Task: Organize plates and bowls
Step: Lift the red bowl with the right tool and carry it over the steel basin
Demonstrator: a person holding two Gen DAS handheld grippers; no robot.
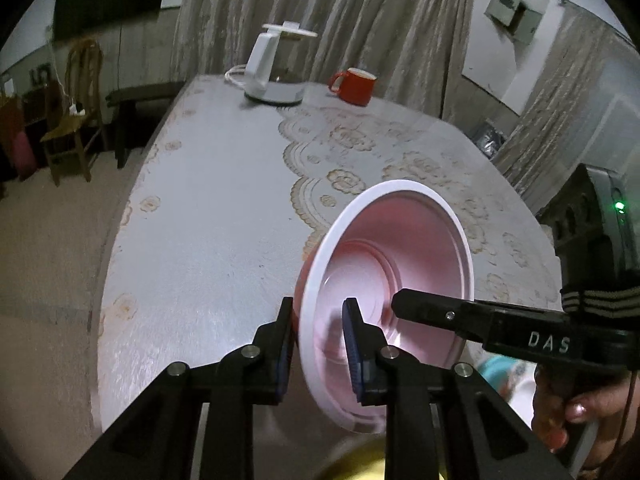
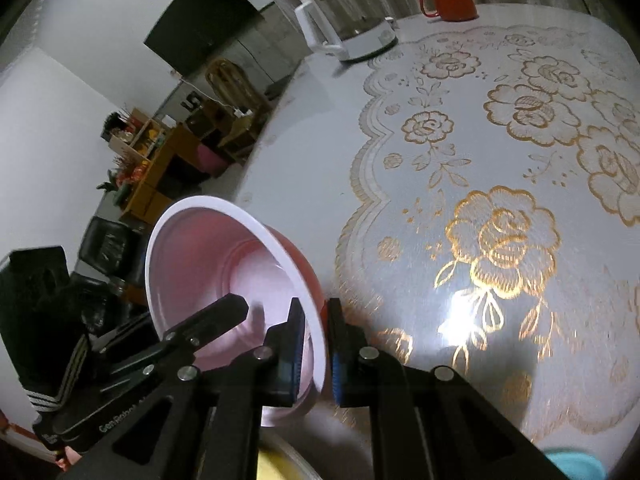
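A pink bowl with a white rim [image 1: 394, 268] is held tilted above the table, its mouth facing the cameras. My left gripper [image 1: 318, 344] straddles its rim, one pad outside and one inside, with a small gap around the wall. My right gripper [image 2: 316, 344] is shut on the opposite rim of the same bowl [image 2: 224, 256]. The right gripper's finger also reaches into the bowl in the left wrist view [image 1: 436, 310]. A yellow dish [image 2: 276, 460] shows below the grippers, mostly hidden. A light blue dish edge [image 2: 576, 462] sits at the bottom right.
The round table [image 1: 208, 208] has a grey cloth with gold lace flowers. A white kettle [image 1: 272, 68] and a red mug [image 1: 356, 86] stand at its far side. A wooden chair [image 1: 72, 112] and a bench stand on the floor to the left.
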